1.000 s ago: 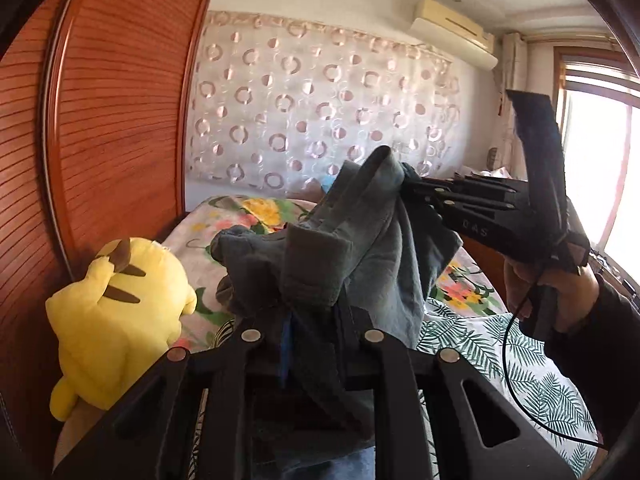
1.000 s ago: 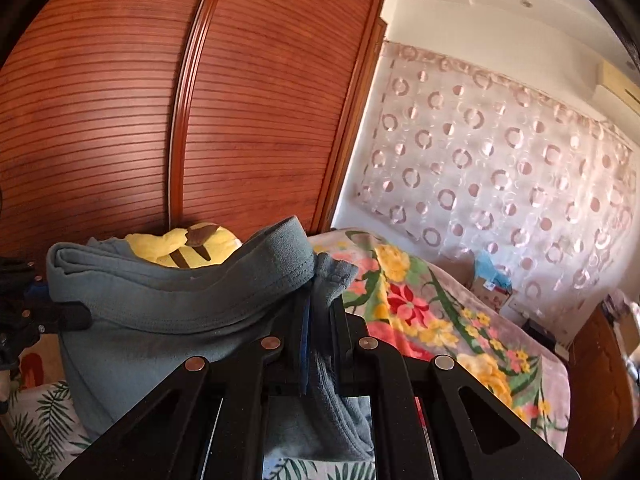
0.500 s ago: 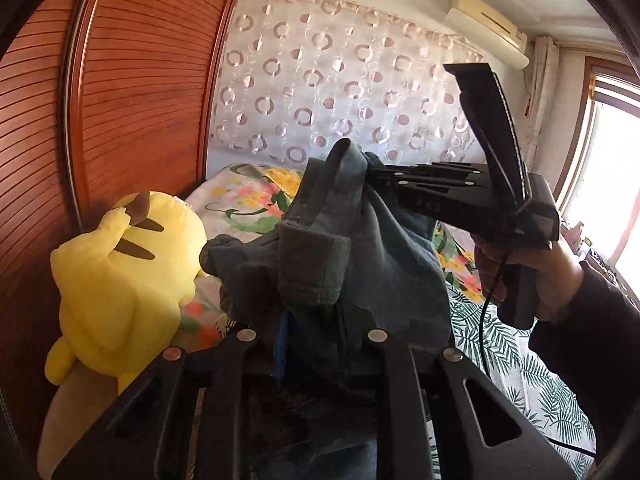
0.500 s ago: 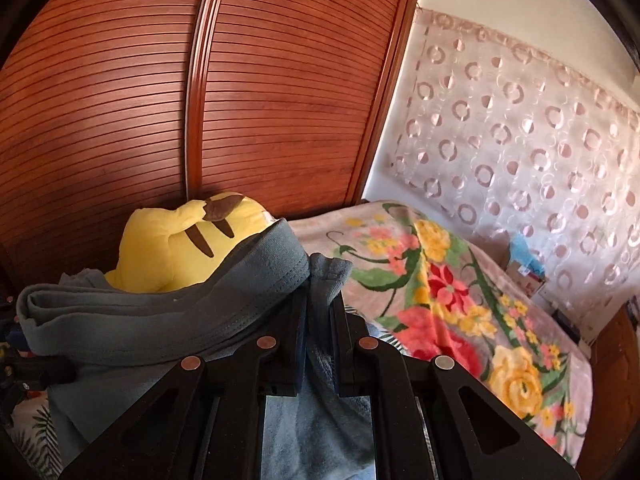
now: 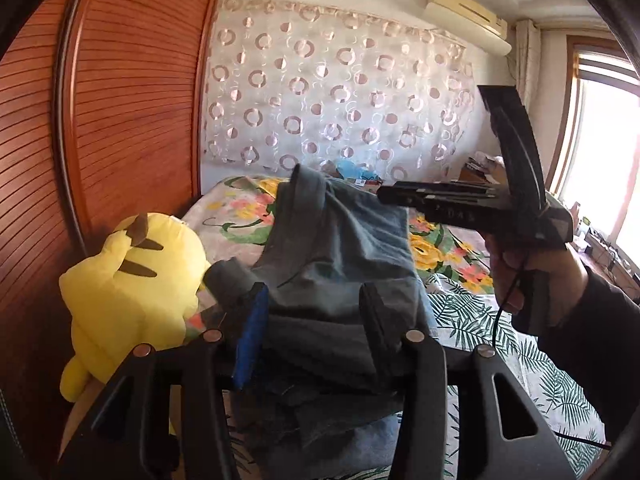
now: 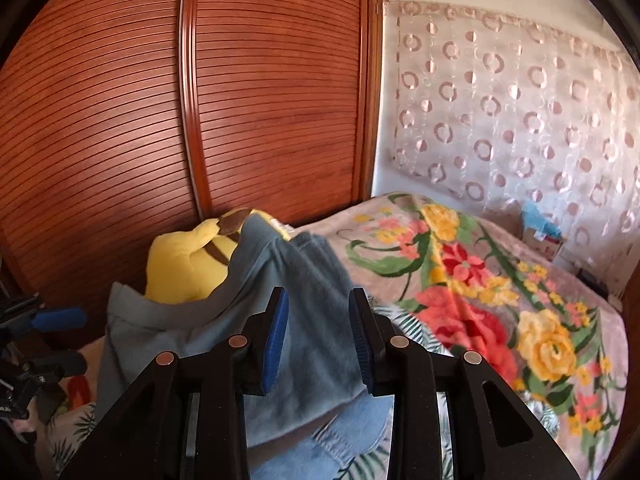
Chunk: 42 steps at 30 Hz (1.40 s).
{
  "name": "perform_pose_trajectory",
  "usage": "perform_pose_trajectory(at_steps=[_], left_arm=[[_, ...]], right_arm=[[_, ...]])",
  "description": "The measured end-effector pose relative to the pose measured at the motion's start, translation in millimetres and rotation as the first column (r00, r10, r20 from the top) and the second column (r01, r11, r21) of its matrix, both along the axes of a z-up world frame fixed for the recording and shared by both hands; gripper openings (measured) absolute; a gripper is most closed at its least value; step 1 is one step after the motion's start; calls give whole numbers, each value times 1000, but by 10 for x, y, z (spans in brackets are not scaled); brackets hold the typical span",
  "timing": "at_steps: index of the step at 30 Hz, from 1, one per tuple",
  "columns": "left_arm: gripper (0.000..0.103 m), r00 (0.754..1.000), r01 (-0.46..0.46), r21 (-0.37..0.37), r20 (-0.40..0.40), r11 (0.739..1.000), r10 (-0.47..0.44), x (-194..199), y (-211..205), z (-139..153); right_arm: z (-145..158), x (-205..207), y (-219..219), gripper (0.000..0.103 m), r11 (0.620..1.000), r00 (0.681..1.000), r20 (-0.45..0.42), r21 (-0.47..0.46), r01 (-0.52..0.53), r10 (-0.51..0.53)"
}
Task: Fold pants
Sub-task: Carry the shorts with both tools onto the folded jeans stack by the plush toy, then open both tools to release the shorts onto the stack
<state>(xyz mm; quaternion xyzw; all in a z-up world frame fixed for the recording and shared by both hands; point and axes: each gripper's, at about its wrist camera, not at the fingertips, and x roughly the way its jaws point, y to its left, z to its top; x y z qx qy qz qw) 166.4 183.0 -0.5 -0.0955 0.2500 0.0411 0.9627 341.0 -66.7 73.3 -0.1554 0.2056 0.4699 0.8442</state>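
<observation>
The grey-blue pants point(image 5: 332, 280) hang bunched in mid-air above the bed, their folded band uppermost. My left gripper point(image 5: 312, 304) is open, its fingers spread either side of the cloth. My right gripper point(image 6: 318, 332) is open too, with the pants point(image 6: 288, 320) dropping away between and beyond its blue pads point(image 6: 276, 332). In the left wrist view the right gripper point(image 5: 384, 196) shows from the side, its tips at the cloth's upper right edge. Lighter denim point(image 6: 344, 432) lies underneath.
A yellow plush toy point(image 5: 128, 280) leans against the ribbed wooden wardrobe doors point(image 6: 200, 120) on the left. The bed carries a floral blanket point(image 6: 480, 300) and a leaf-print sheet point(image 5: 500, 340). A circle-patterned curtain point(image 5: 340, 96) hangs behind; a window point(image 5: 600, 184) is at right.
Both grippers were shut on the pants and have opened. The cloth has slipped free and sunk towards the bed, and both views have tipped downward.
</observation>
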Motion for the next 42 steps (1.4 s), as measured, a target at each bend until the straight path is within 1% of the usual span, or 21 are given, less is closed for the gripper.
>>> perform_pose_trajectory(at_steps=[3,7,11,14,20,27,33,34,35,38,42], left_arm=[[48,999,30,7,-41,1000,-30,89,-96,-96],[48,993,26,14,-117,1000,-24,190,-109,-316],[48,992,13,10,-127,1000,-11,204,-83,-380],[48,992,12,11,-126,1000,-10,204,-89,-379],[48,992,5,23,-129,1000,-2,215,-102,-347],[49,993,-16,51,-119,999,22,152,-94,-260],[66,995,-38,62,-93,997,44,46,-46,-146],[73,995,-42,67,-86,997,48,24,-44,-124],[77,996,-43,69,-80,997,48,8,-47,-109],[81,996,-45,88,-69,995,51,-42,-67,-52],[82,997,-40,106,-58,994,46,-100,-114,4]], right_arm=[[-104,50,-40,29,1000,1000,-17,-18,-3,2],[-189,290,-13,29,998,997,-54,-43,52,-54],[-248,481,81,28,994,993,-70,-55,95,-99],[-286,529,113,28,994,990,-104,-45,96,-100],[-228,386,60,28,994,990,-92,-16,109,-110],[-156,16,-118,28,995,993,-76,26,93,-90],[-97,-274,-278,28,993,993,-71,65,96,-92],[-102,-315,-297,28,993,993,-72,68,96,-91],[-98,-360,-320,28,993,993,-72,72,95,-90],[-114,-472,-419,28,992,993,-68,80,98,-92],[-132,-617,-539,28,991,993,-66,86,103,-97]])
